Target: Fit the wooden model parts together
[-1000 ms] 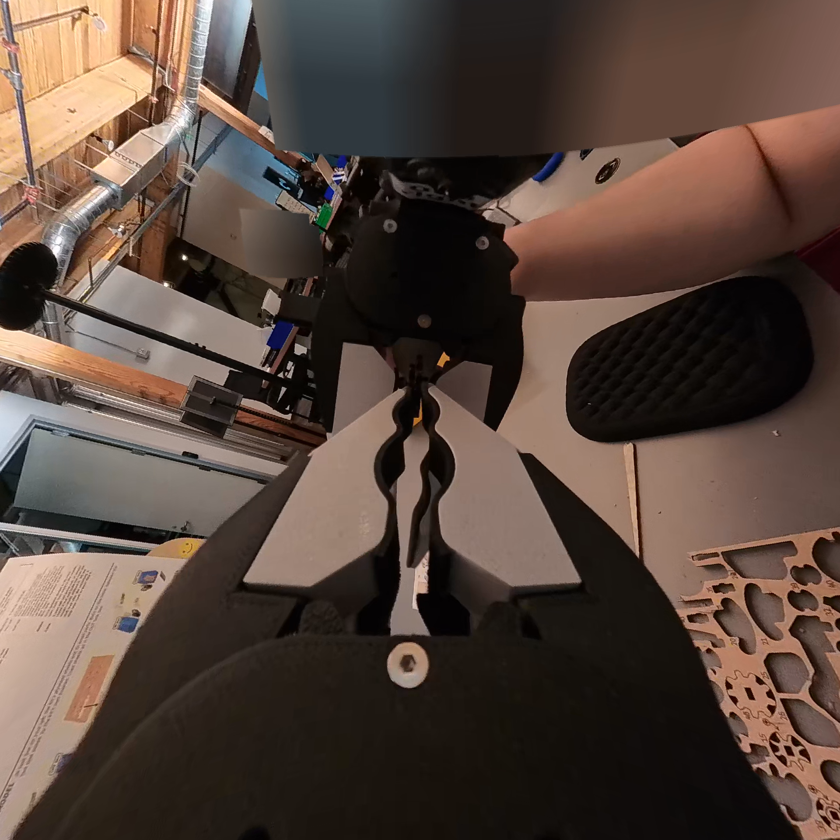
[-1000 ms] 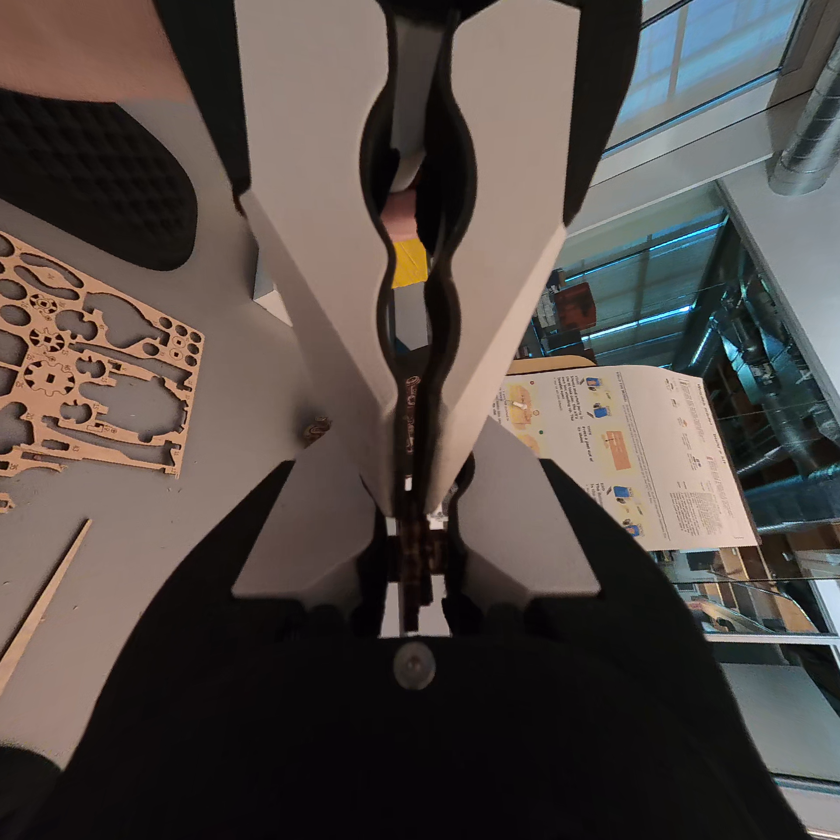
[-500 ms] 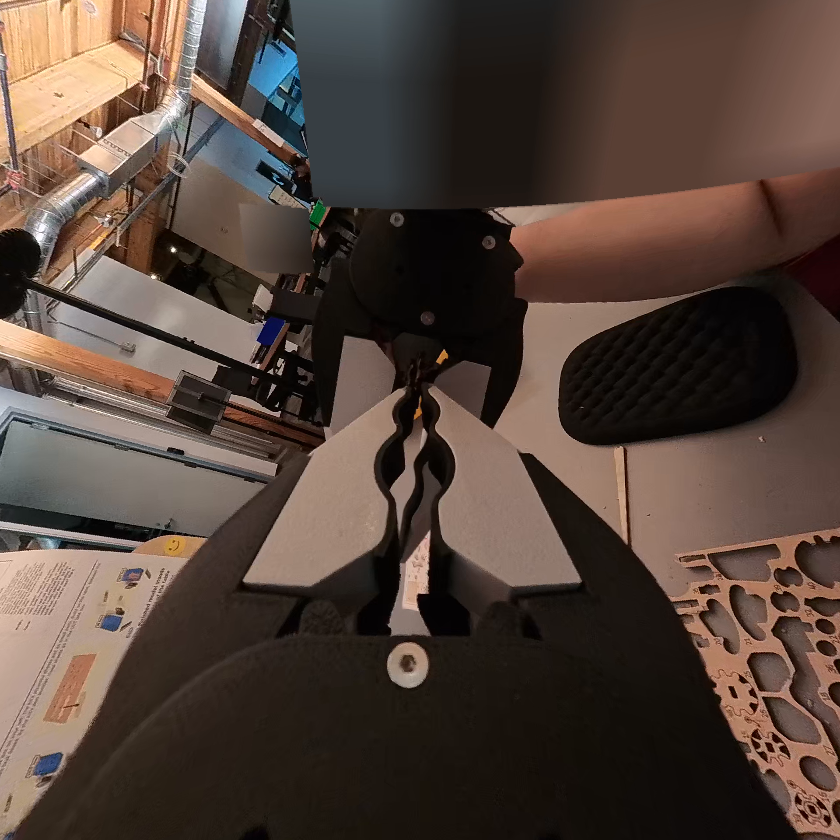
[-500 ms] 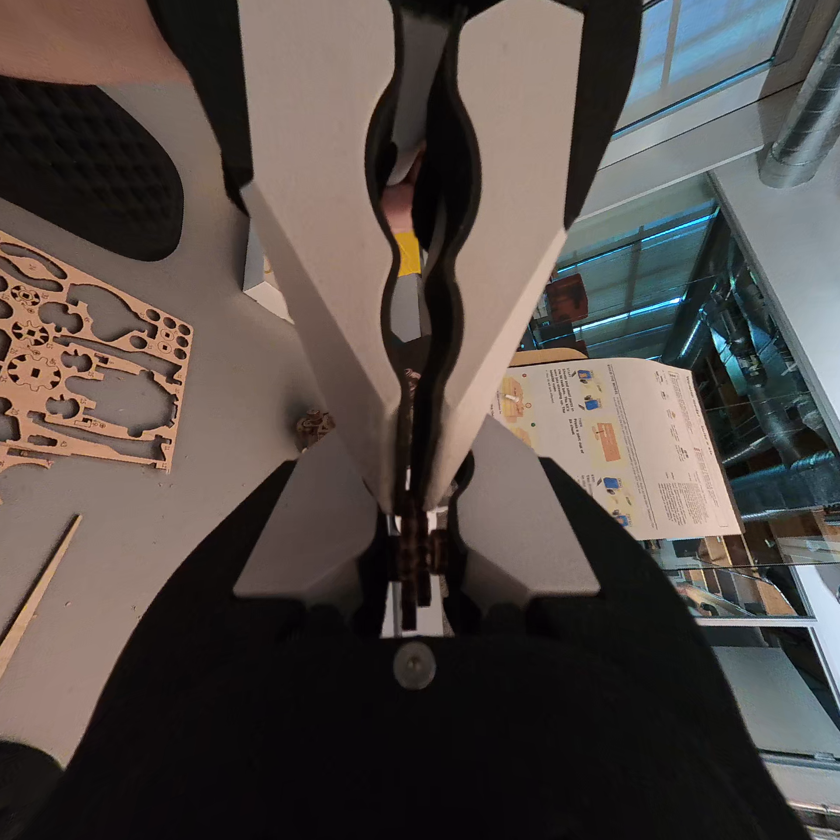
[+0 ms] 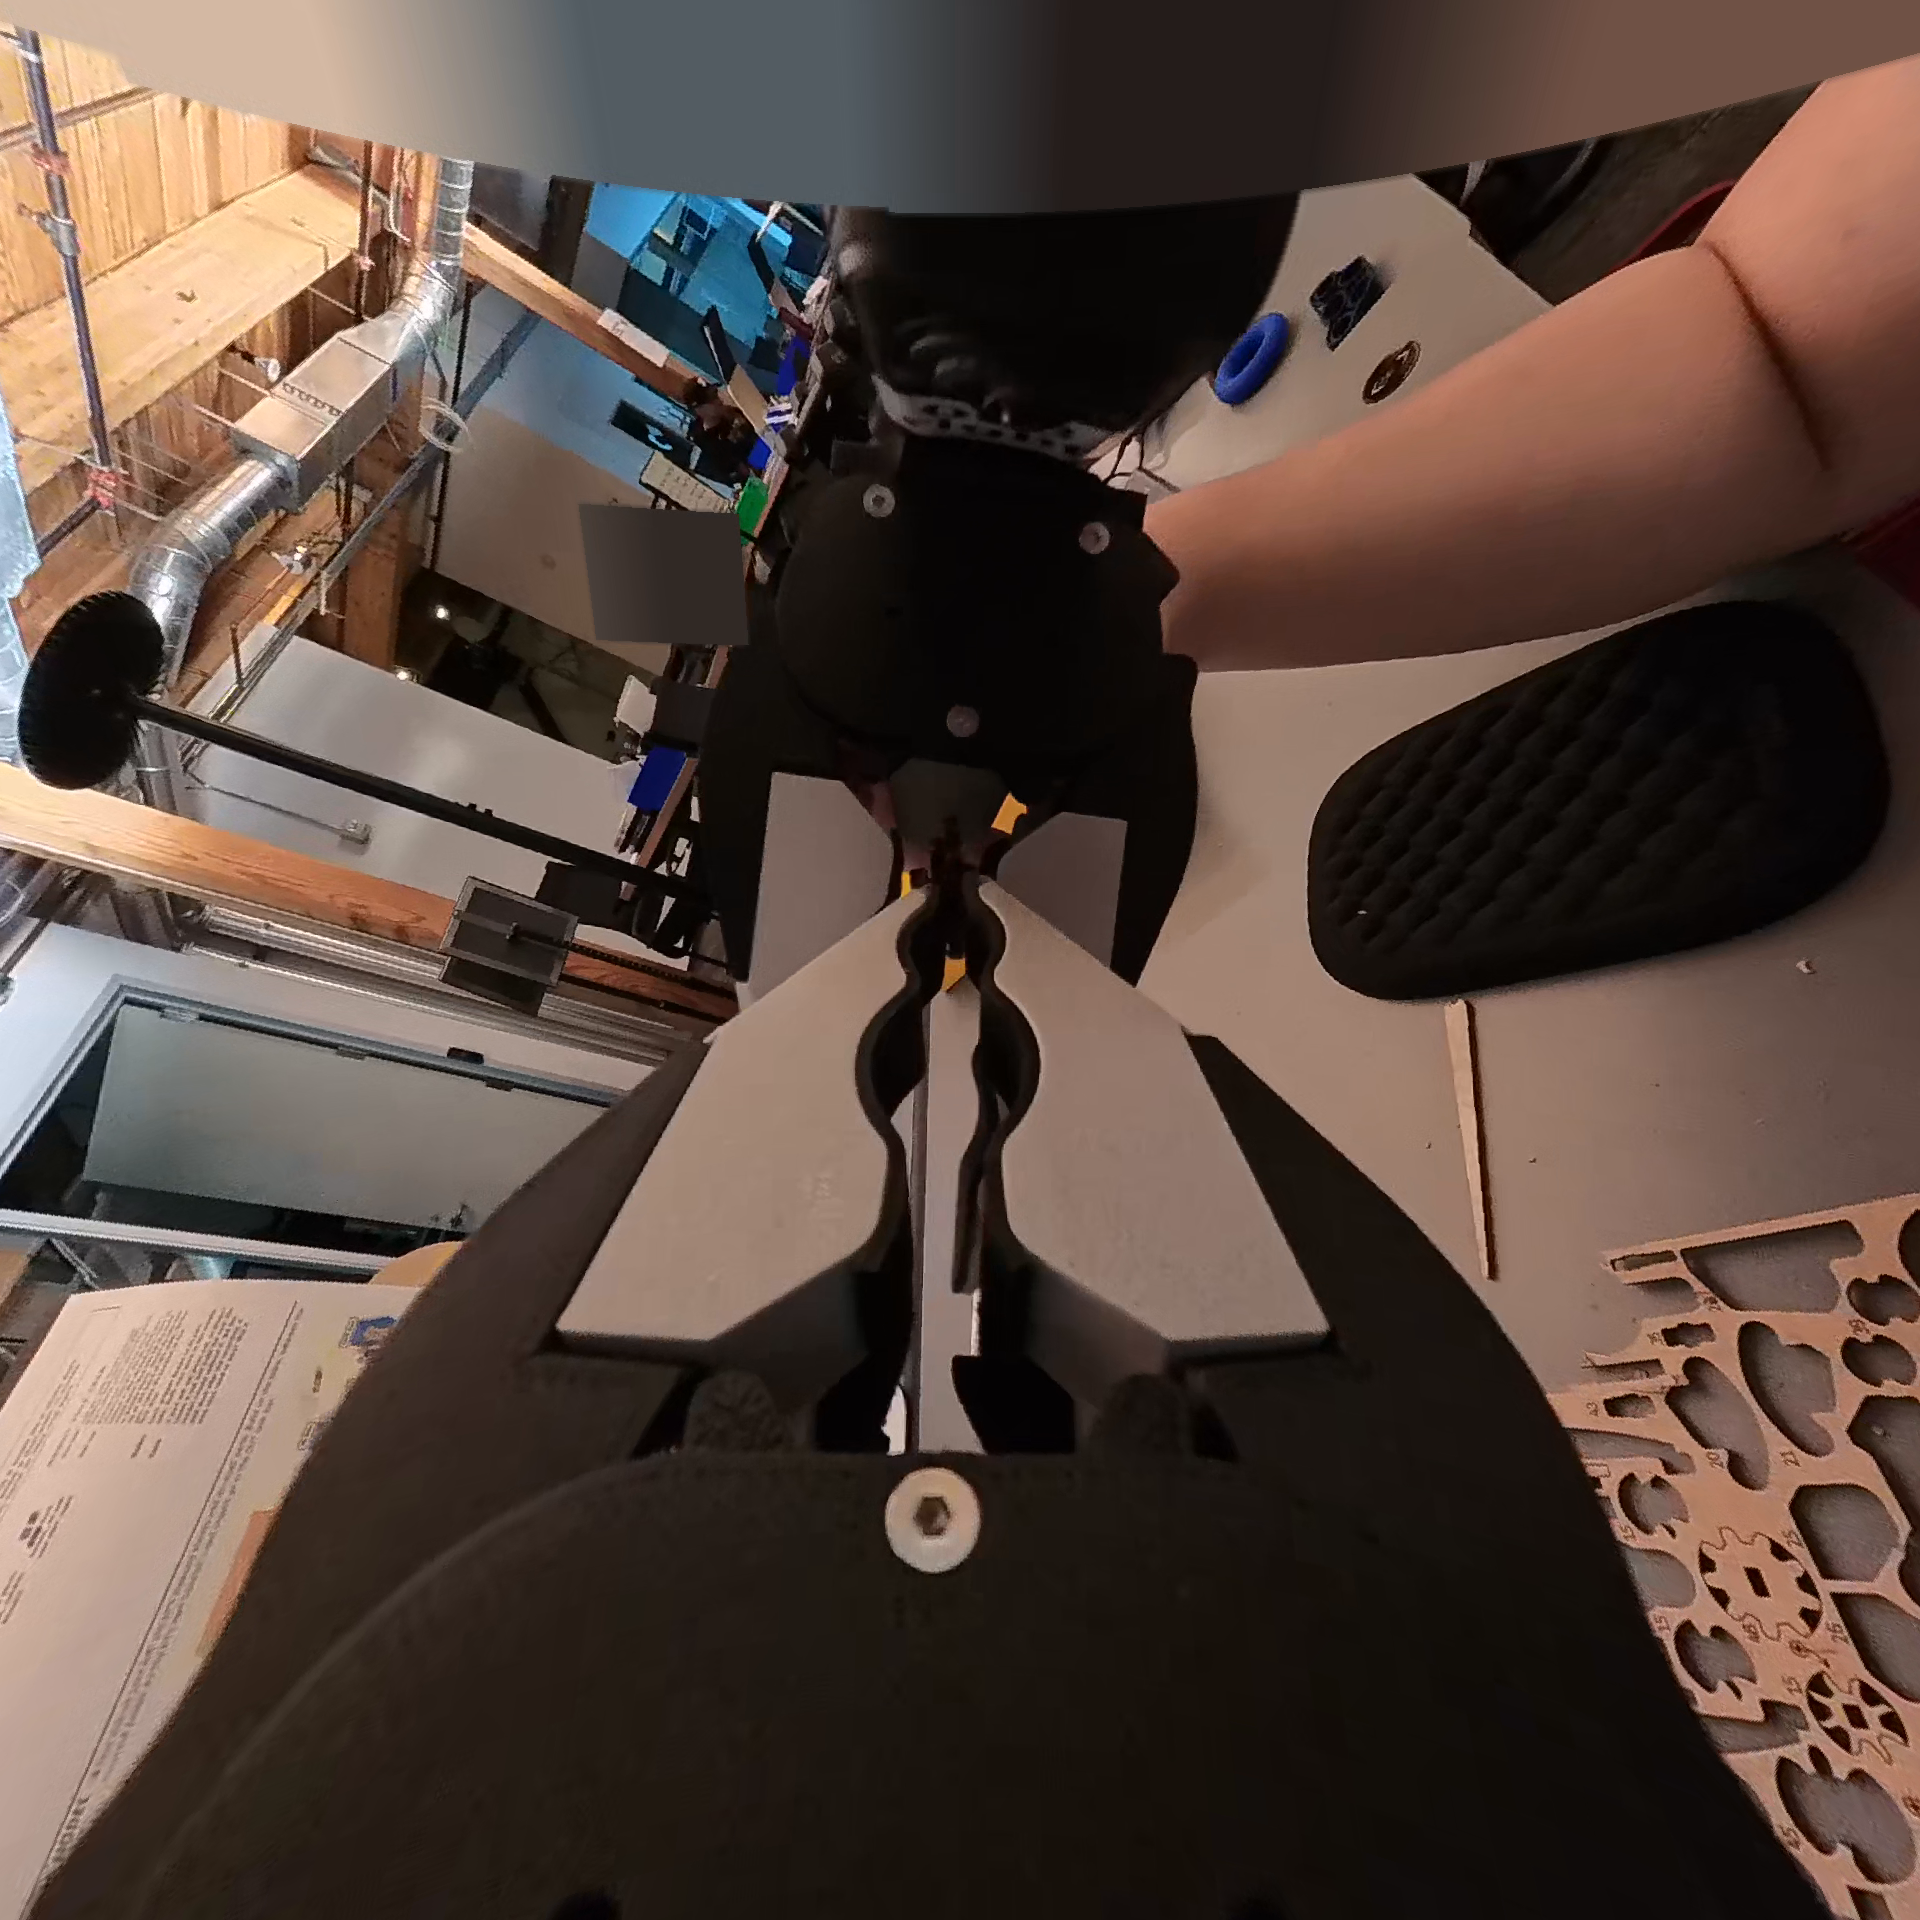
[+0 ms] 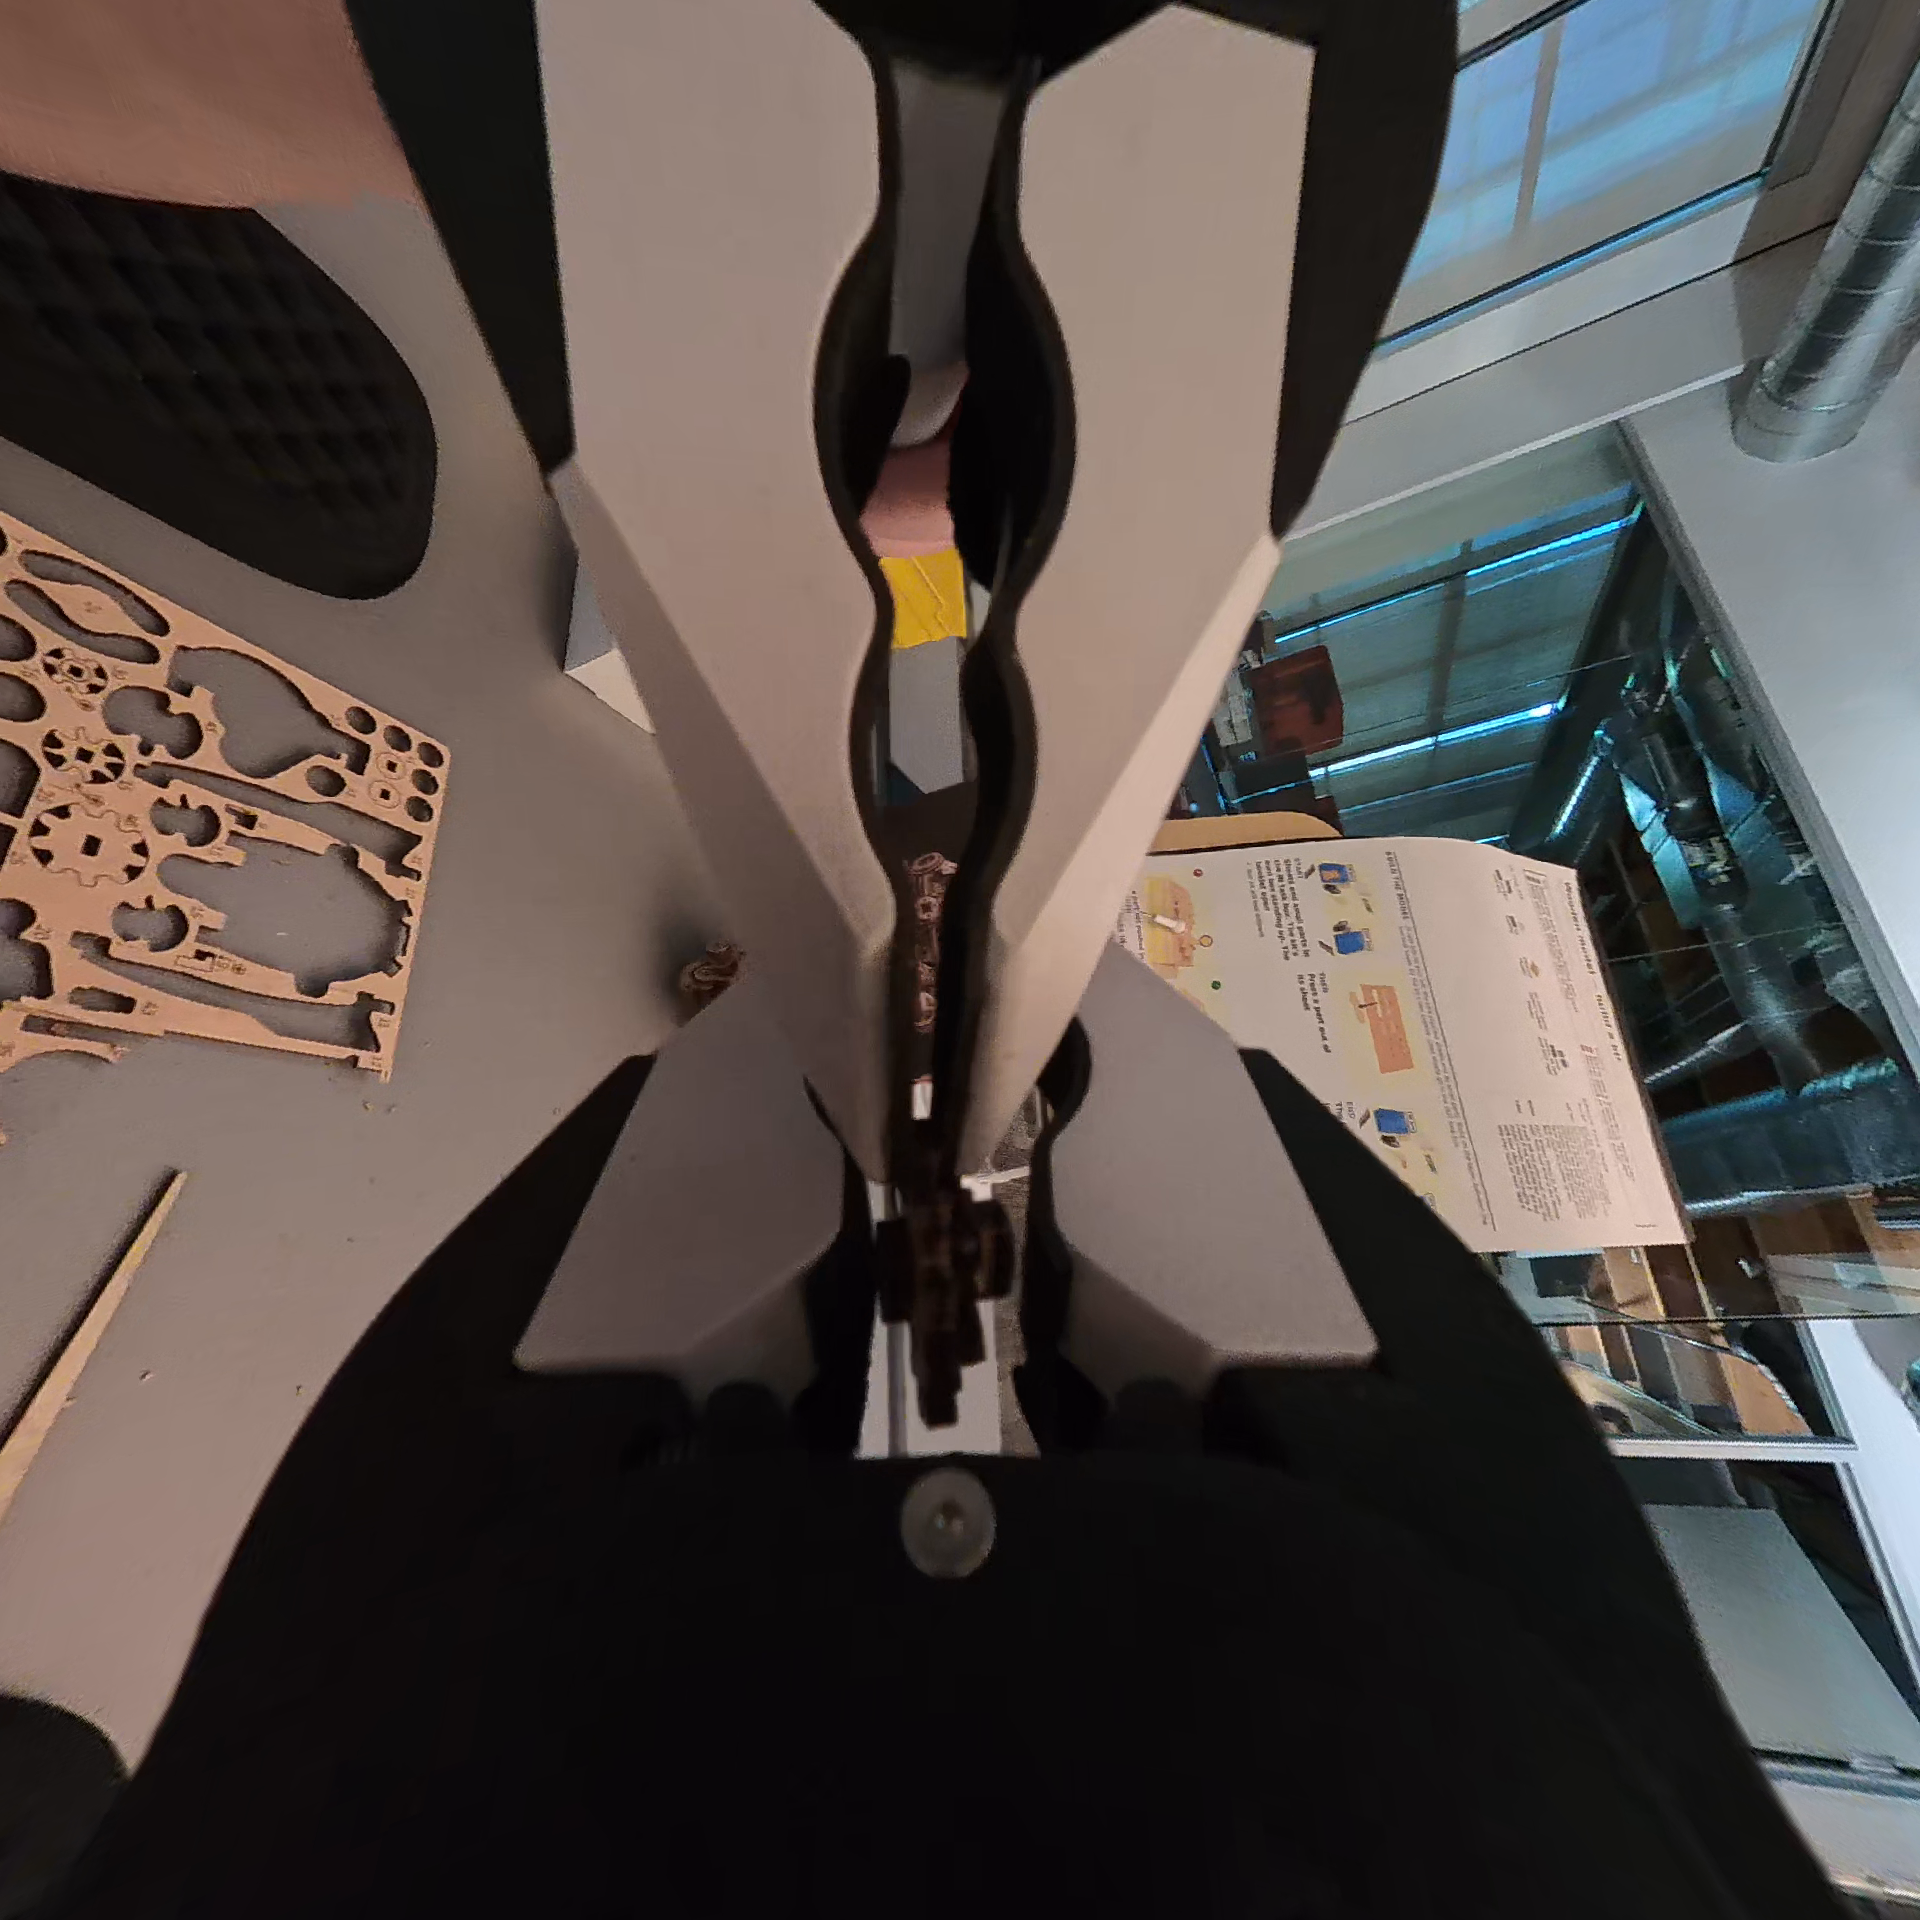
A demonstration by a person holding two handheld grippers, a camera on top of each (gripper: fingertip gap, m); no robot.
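My two grippers meet tip to tip above the grey table. My left gripper [image 5: 951, 899] is shut on a thin dark wooden model part [image 5: 948, 847] seen edge-on. In the right wrist view the left gripper [image 6: 925, 1138] comes down from the top and lies over my right gripper [image 6: 932, 935]. The part [image 6: 940, 1278] runs between the left fingers. Its geared end sticks out between my right gripper's finger bases. The right jaws stand nearly together around the part, and their tips are hidden behind the left fingers.
A wooden cut-out sheet [image 5: 1766, 1507] [image 6: 208, 831], a thin wooden strip [image 5: 1467, 1132] [image 6: 83, 1340] and a black textured pad [image 5: 1590, 800] [image 6: 187, 395] lie on the table. A small wooden piece [image 6: 710, 971] and a printed instruction sheet [image 6: 1455, 1039] [image 5: 125, 1507] lie nearby. A person's forearm [image 5: 1507, 468] reaches in. Across from one pair of fingers to the other is roughly 9 cm.
Both grippers stay tip to tip on the part. The pair wobbled slightly, so the background shifted and came back. Nothing was let go.
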